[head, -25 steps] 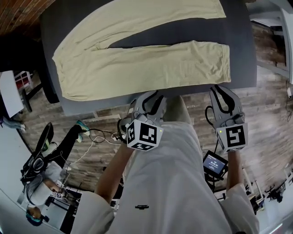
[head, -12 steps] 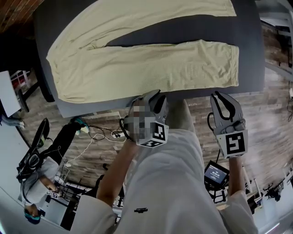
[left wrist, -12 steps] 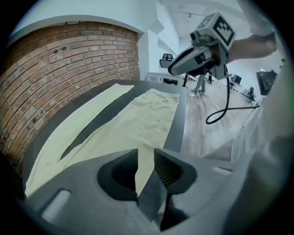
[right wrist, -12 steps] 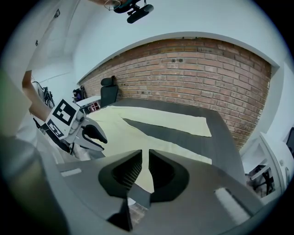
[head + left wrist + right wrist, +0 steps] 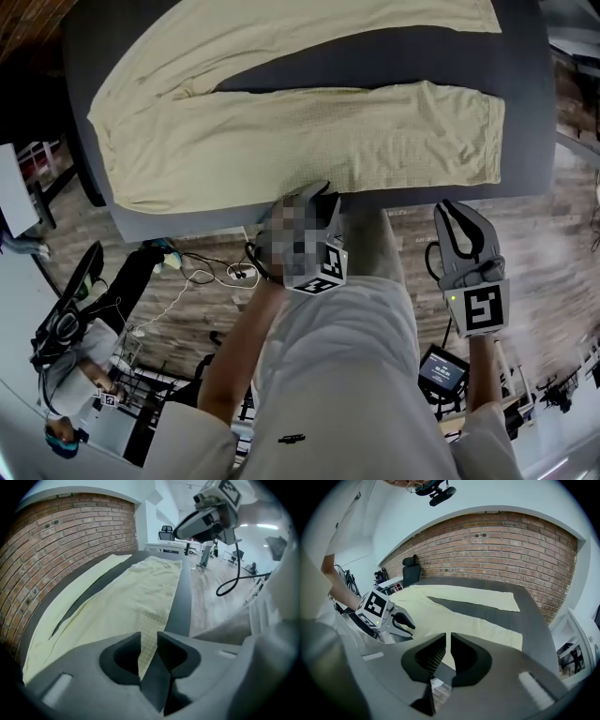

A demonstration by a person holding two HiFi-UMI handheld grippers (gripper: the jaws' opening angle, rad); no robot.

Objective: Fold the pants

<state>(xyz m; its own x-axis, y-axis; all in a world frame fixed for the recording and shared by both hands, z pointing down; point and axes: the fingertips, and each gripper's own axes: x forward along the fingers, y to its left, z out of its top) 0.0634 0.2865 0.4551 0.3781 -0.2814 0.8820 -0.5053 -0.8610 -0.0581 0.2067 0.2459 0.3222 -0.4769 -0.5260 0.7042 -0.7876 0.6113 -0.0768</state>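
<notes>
Pants (image 5: 281,122), pale yellow, lie flat with legs spread on the dark desk (image 5: 375,61). The left claw (image 5: 307,195) hovers at the near edge, released, jaws having just opened slightly. The right claw (image 5: 457,211) hangs off the desk, empty, jaws just closing to a narrow gap

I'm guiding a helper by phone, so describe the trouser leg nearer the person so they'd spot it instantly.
Find the dark grey table beside the brick wall; pale yellow pants lie flat on it. The near leg runs along the table's front edge, in front of the person. A dark wedge of bare tabletop separates it from the far leg.
</notes>
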